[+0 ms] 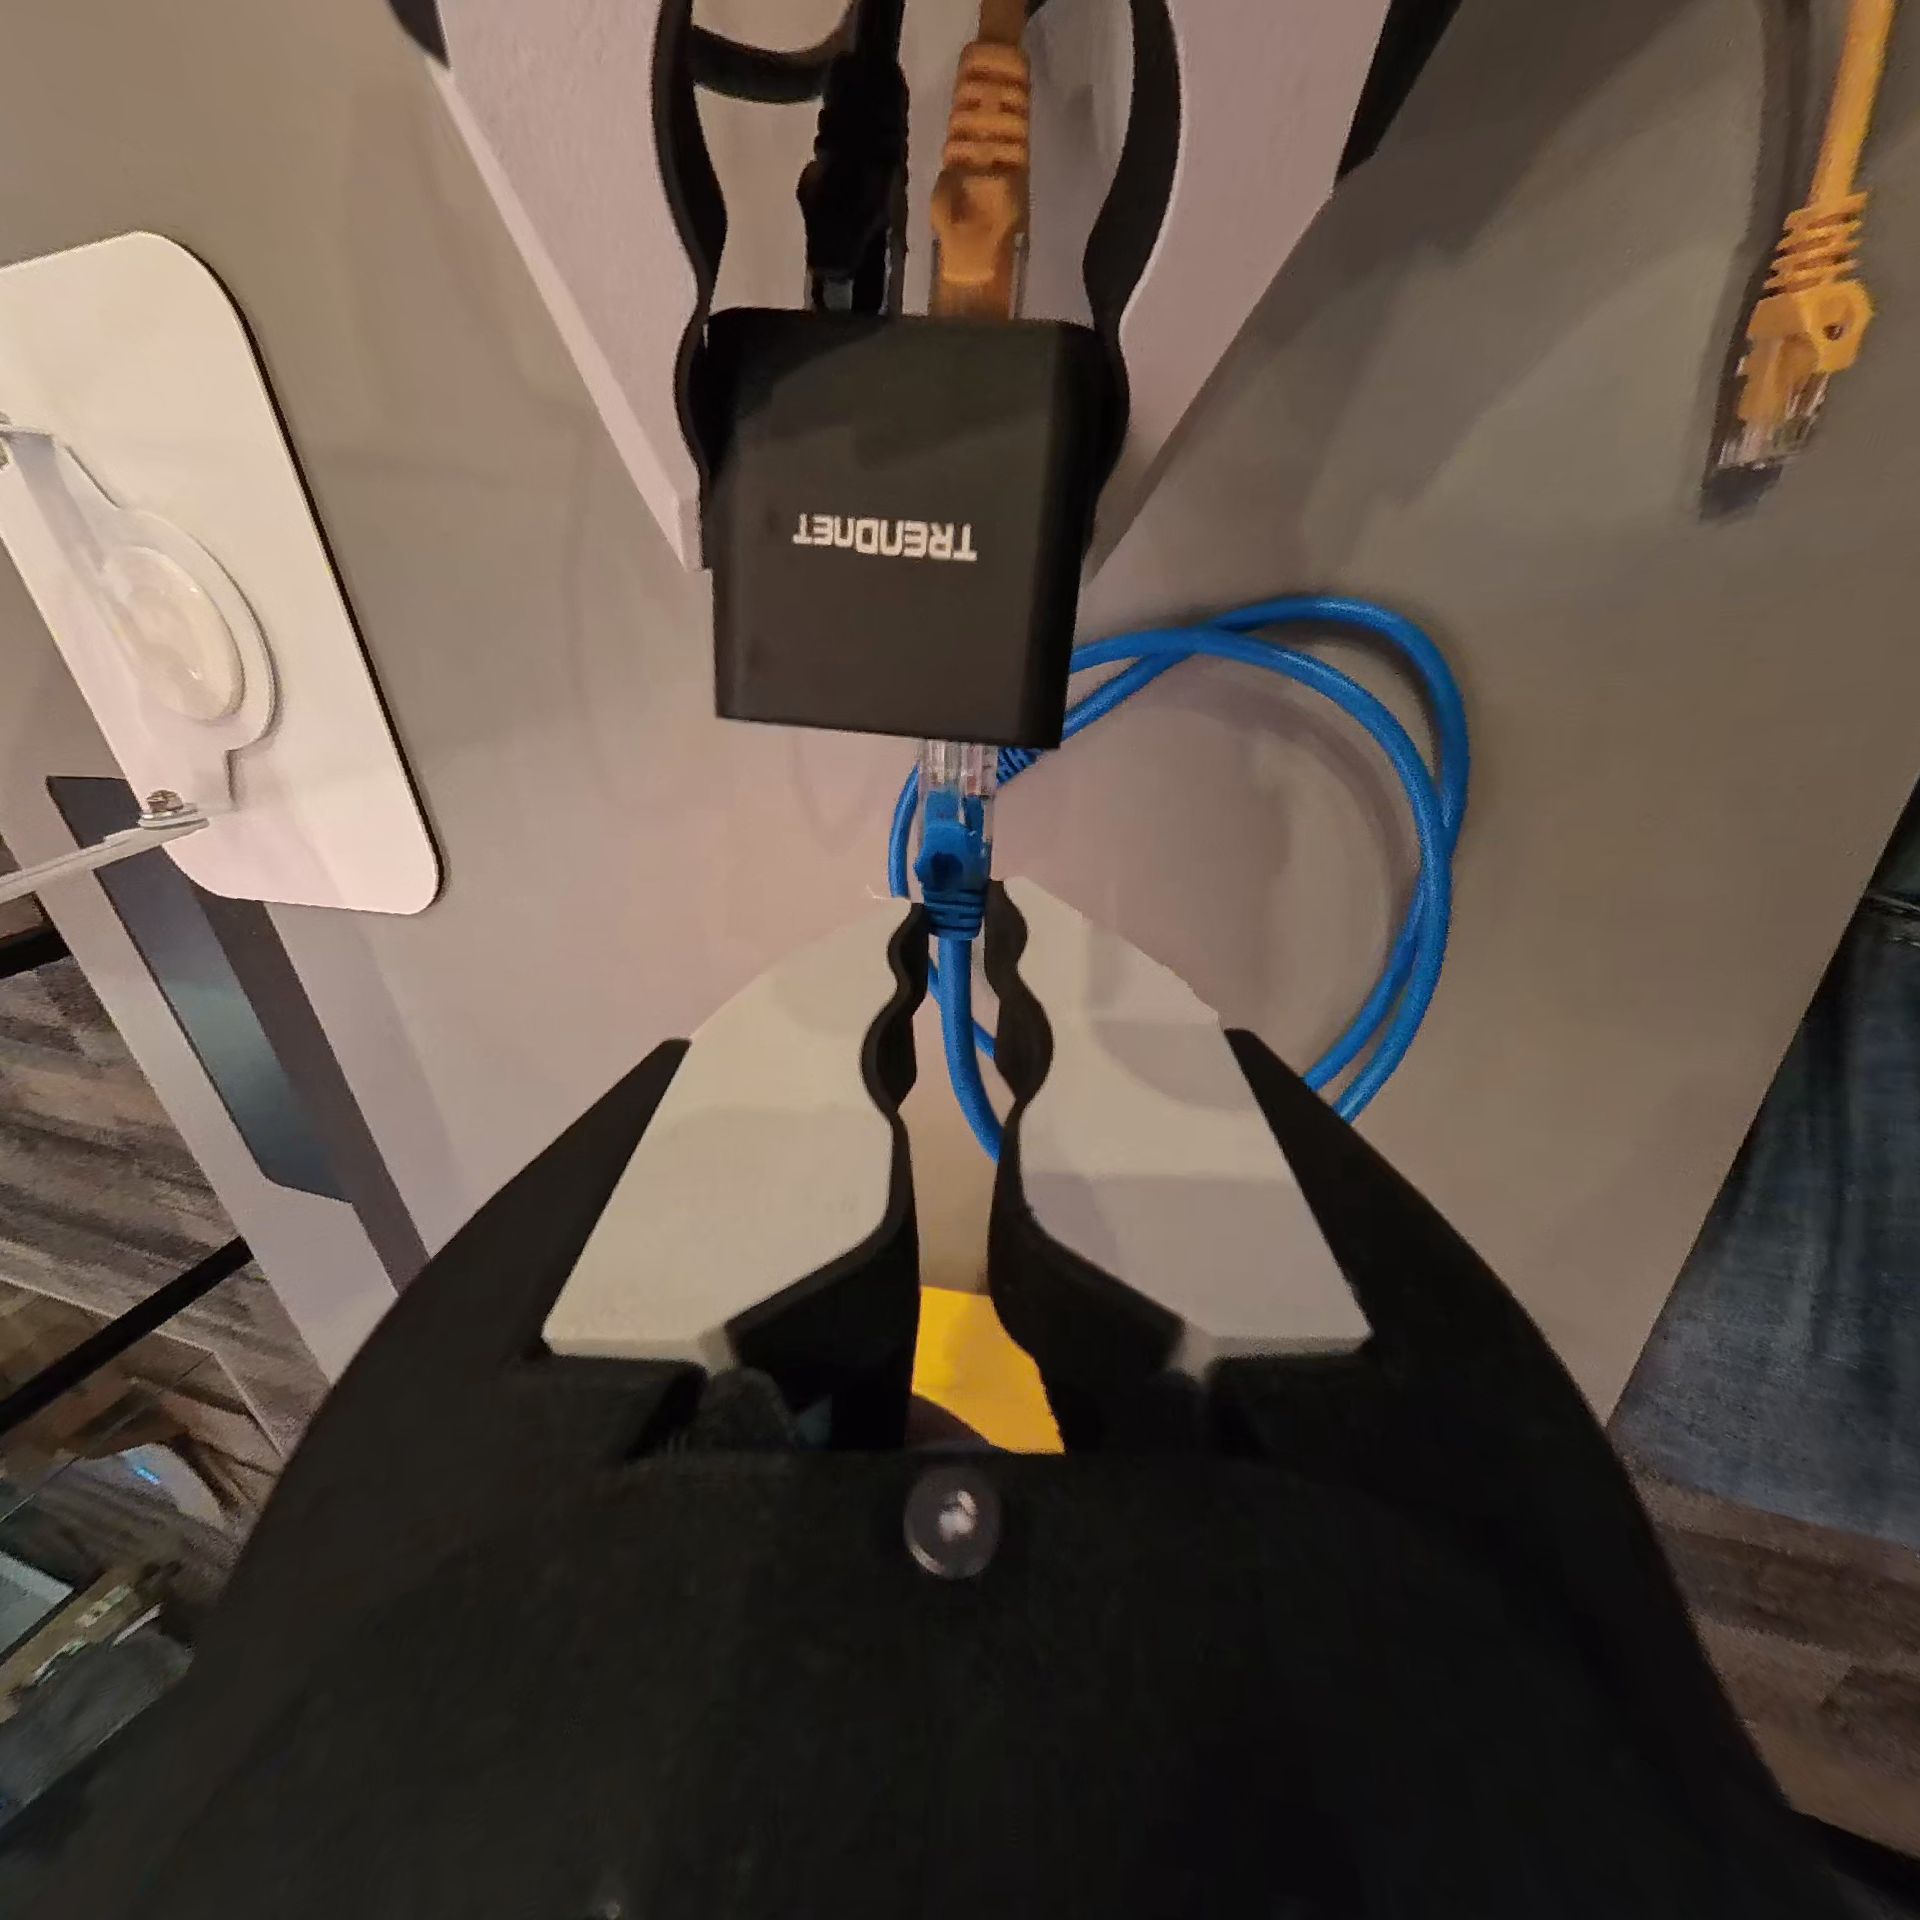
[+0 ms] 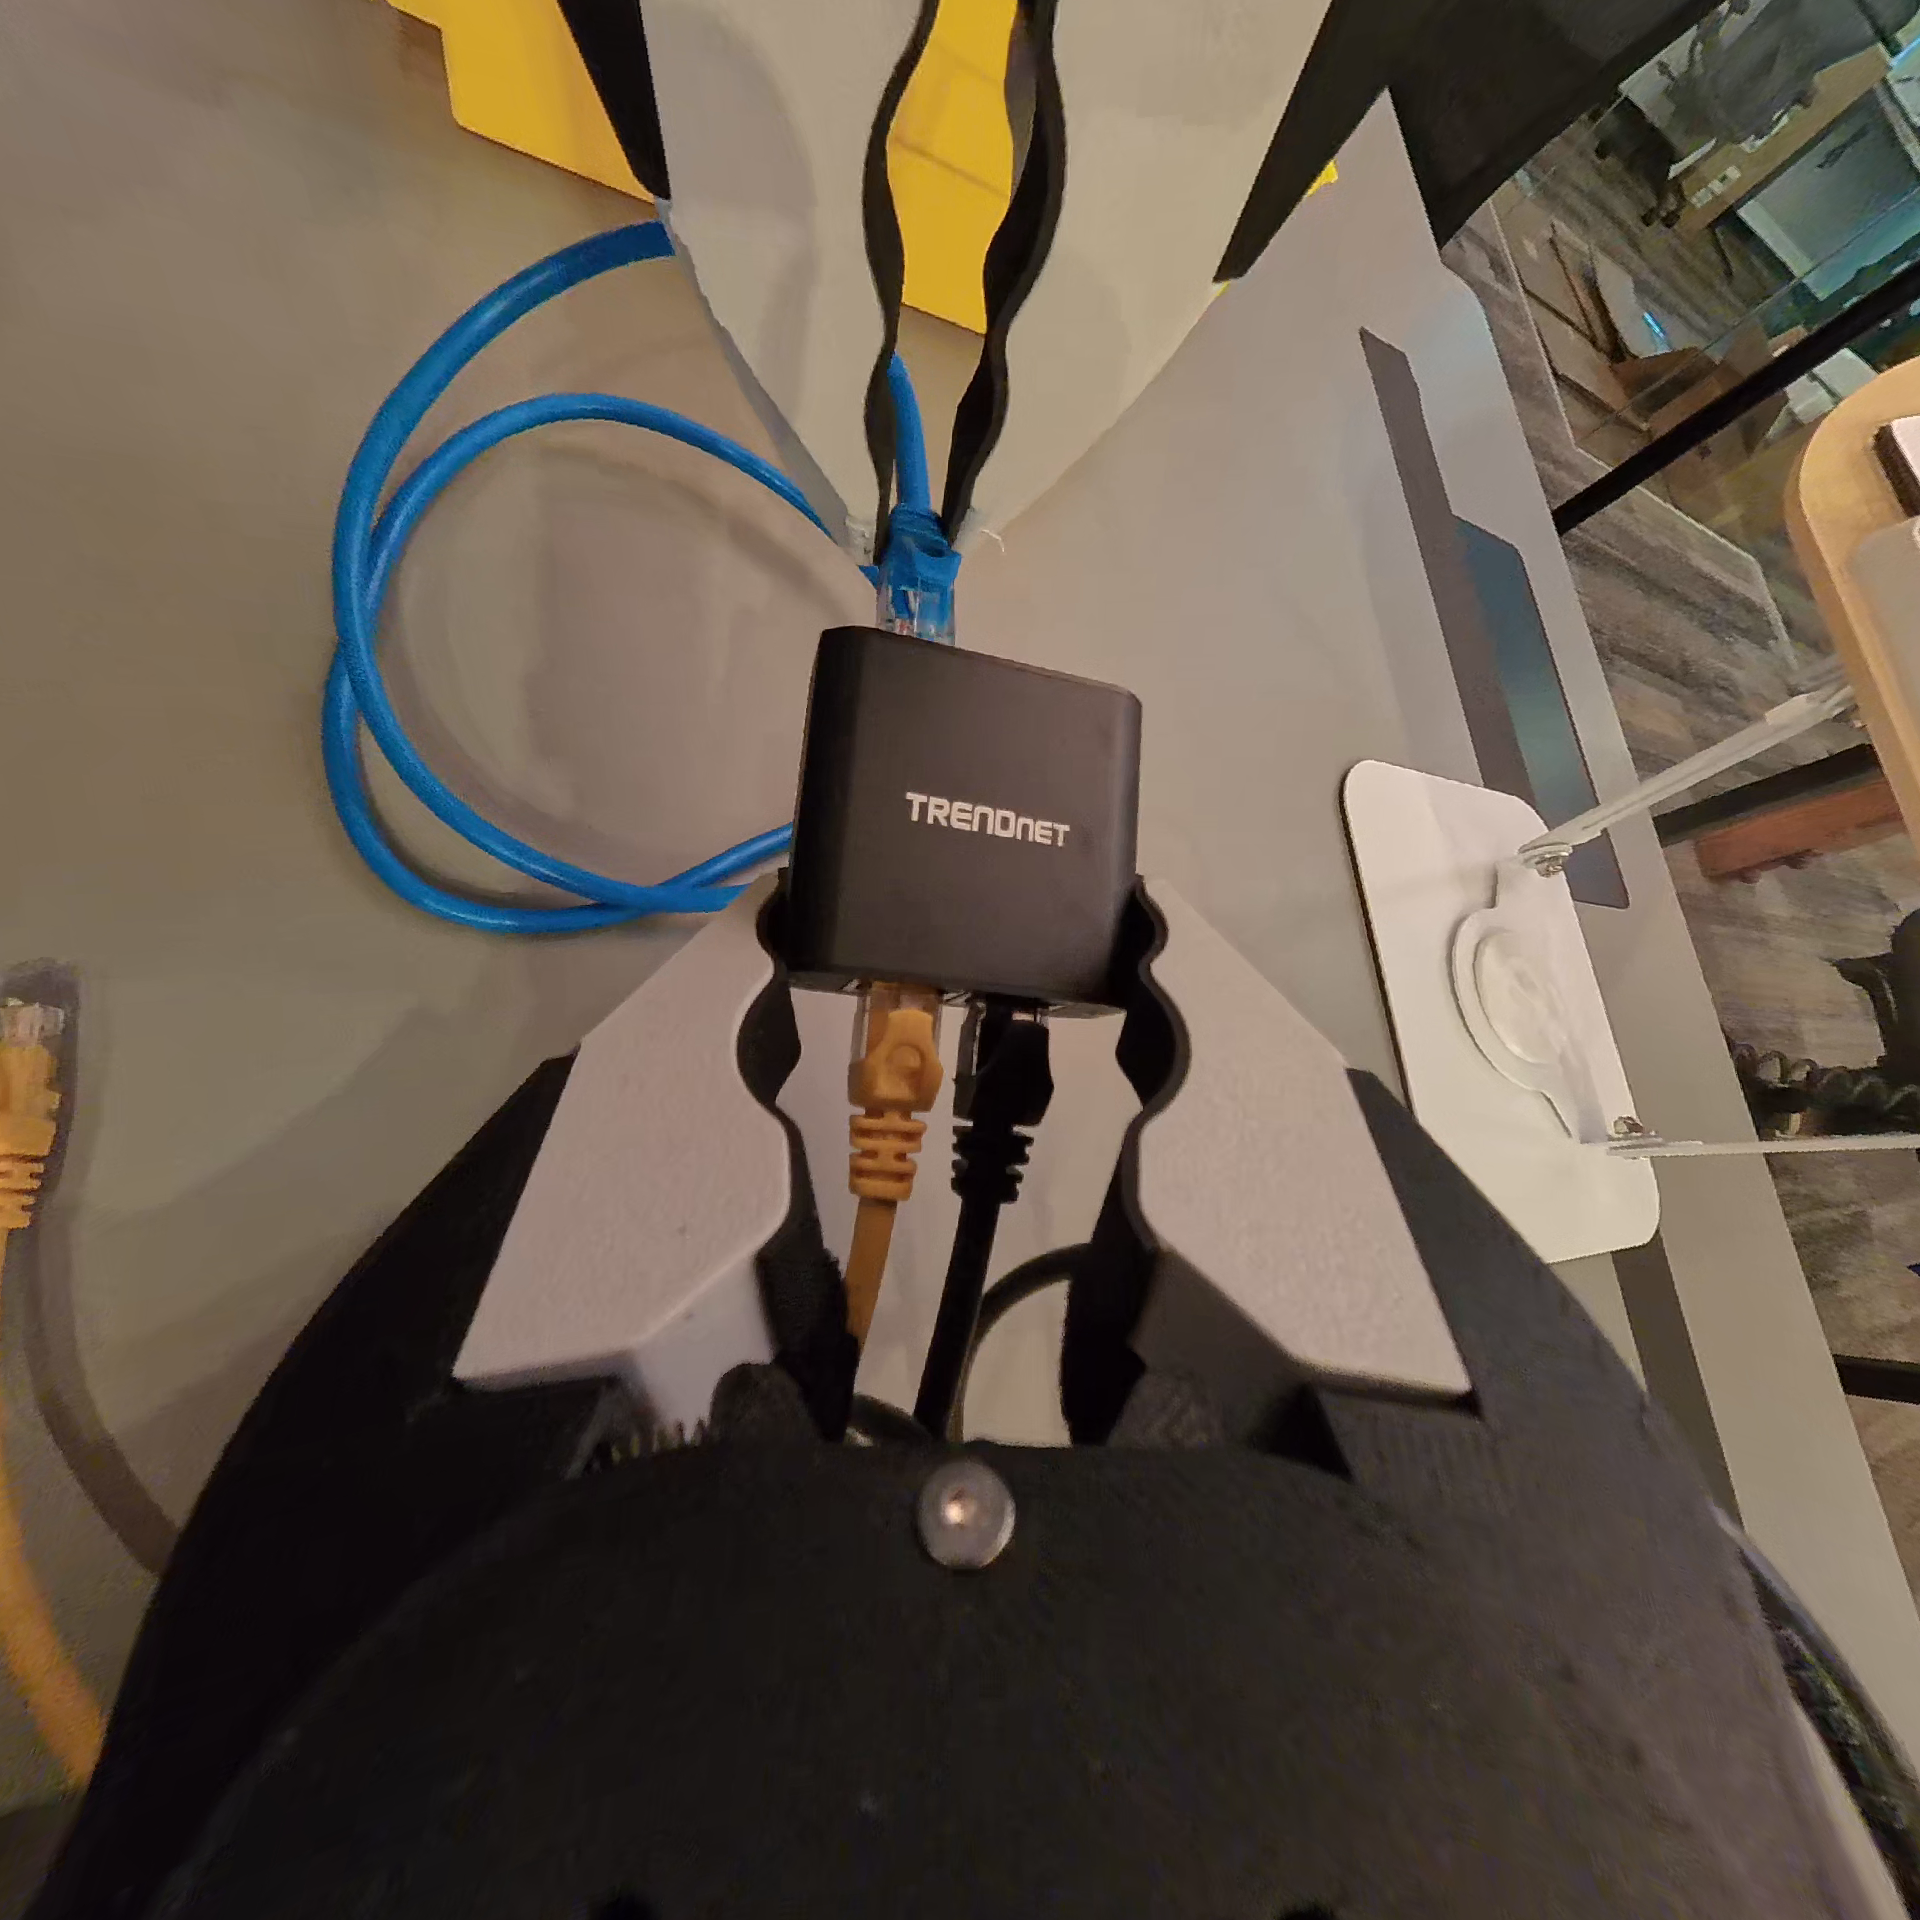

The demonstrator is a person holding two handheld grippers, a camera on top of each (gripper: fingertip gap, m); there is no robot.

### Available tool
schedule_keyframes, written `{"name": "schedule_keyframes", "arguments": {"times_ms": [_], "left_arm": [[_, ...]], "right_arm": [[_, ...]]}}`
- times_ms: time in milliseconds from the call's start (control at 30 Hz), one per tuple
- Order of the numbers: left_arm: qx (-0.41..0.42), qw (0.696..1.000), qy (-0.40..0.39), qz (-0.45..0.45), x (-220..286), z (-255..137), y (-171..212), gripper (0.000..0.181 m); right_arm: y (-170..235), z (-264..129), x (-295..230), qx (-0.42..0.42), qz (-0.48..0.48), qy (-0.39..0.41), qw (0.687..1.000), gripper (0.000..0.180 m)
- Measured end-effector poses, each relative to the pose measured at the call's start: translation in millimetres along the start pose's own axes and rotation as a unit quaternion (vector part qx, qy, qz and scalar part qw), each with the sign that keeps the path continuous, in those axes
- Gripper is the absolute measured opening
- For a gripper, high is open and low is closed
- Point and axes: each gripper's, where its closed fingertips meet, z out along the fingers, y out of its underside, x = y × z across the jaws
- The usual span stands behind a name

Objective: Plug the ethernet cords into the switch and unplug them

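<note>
The right claw [image 2: 961, 935] pinches the black switch [image 2: 961, 821] by its sides above the table [image 2: 208, 727]. At the switch's opposite end, the left claw [image 1: 951, 914] pinches the blue cord [image 1: 951, 883], plug at its port.

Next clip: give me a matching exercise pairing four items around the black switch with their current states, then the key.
Things:
1. black box-shaped switch
2. blue ethernet cord's plug
3. yellow-orange ethernet plug with a free end
4. black cable's plug

States:
A. lying unplugged on the grey table
B. pinched by the left gripper at the switch's port
C. clamped by the right gripper
D. seated in the switch beside a yellow-orange plug

Pairs: 1-C, 2-B, 3-A, 4-D
</note>
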Motion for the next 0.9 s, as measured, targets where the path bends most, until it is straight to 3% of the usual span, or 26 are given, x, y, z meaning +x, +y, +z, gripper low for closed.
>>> {"name": "schedule_keyframes", "arguments": {"times_ms": [800, 900], "left_arm": [[0.035, 0.996, -0.080, -0.010, 0.6, 0.0, -4.2, 0.008], [0.096, 0.990, -0.096, -0.044, -9.4, -11.4, -7.3, 0.011]], "right_arm": [[1.5, 9.0, -3.0, -0.017, 0.010, -0.012, 1.000, 0.060], [-3.7, 1.6, 4.9, -0.001, 0.028, 0.007, 1.000, 0.060]]}}
